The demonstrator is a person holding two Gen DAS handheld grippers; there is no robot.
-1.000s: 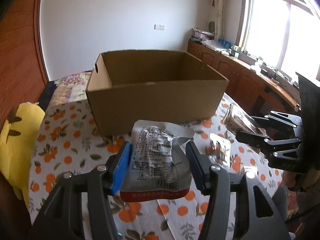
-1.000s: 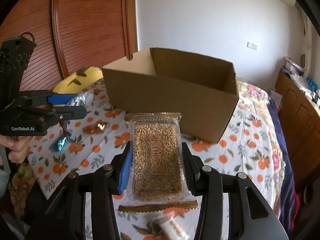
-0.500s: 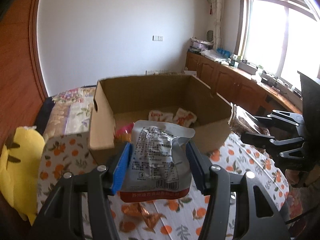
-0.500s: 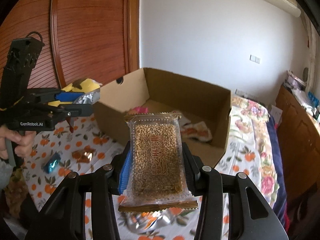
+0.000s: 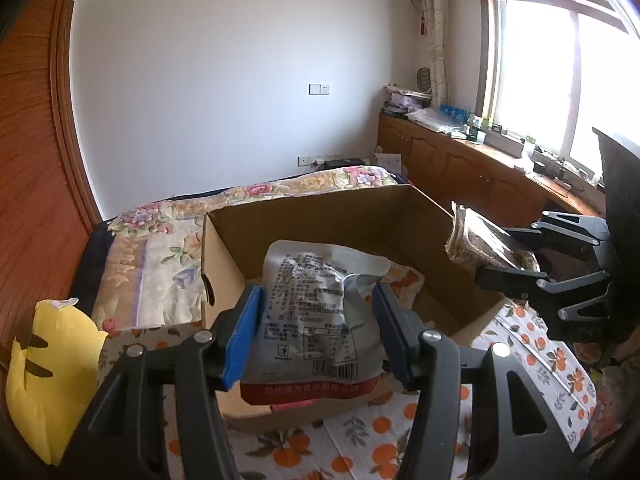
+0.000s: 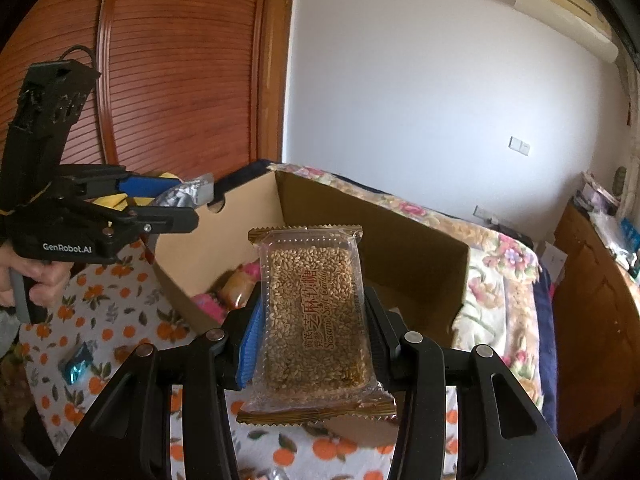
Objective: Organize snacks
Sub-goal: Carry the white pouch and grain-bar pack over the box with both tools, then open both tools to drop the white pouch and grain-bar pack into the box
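My left gripper (image 5: 318,322) is shut on a silver foil snack pouch (image 5: 316,312) and holds it above the near rim of the open cardboard box (image 5: 340,210). My right gripper (image 6: 312,320) is shut on a clear sesame candy pack (image 6: 314,312) above the box (image 6: 404,240). Each gripper shows in the other's view: the right one (image 5: 508,258) at the box's right side, the left one (image 6: 176,204) at its left corner. Pink and tan snack packets (image 6: 236,292) lie inside the box.
The box stands on an orange-patterned cloth (image 5: 360,444) over a bed. A yellow plush toy (image 5: 44,376) lies at the left. A blue wrapped candy (image 6: 76,366) lies on the cloth. Wooden cabinets (image 5: 472,168) run under the window at the right.
Both grippers have risen and moved forward over the box with their packs still held. The box's inside has come into view.
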